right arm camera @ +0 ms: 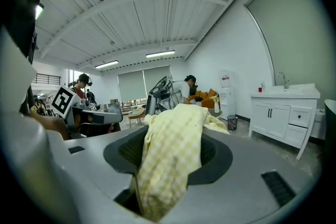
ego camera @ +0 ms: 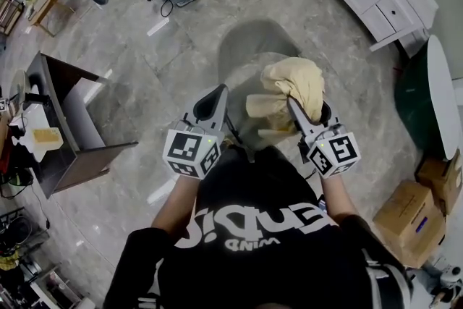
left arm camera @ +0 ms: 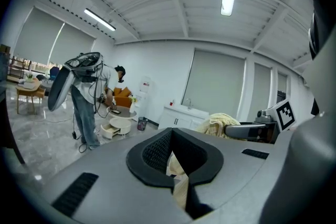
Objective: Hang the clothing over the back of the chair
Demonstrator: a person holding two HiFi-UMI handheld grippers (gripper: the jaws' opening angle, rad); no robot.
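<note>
**Garment in both grippers, chair just ahead: the drape comes next**

You have the pale yellow checked fabric garment (ego camera: pixel 295 79) up in the air, gripped by both tools. Your right gripper (ego camera: pixel 298 109) is clamped on the bulk of it. In the right gripper view the fabric spills up from between the jaws and folds over the top. Your left gripper (ego camera: pixel 219 93) is closed on a thin edge of the same garment, which shows in the left gripper view as a pale strip in the slit between its pads. The garment hangs bunched, mostly on the right gripper's side, above the near edge of the grey rounded shell chair (ego camera: pixel 249 47) that stands straight in front of you. As far as the head view shows, none of it rests on the chair yet.

The step in hand looks like the carry and line-up. Next, you probably need to draw the grippers apart so the fabric opens out, then raise it clear of the top edge of the backrest. Settle it with some falling on each side before you let go. From above I cannot tell which edge is the back, so check that first. A wad left bunched is likely to slide off.
</note>
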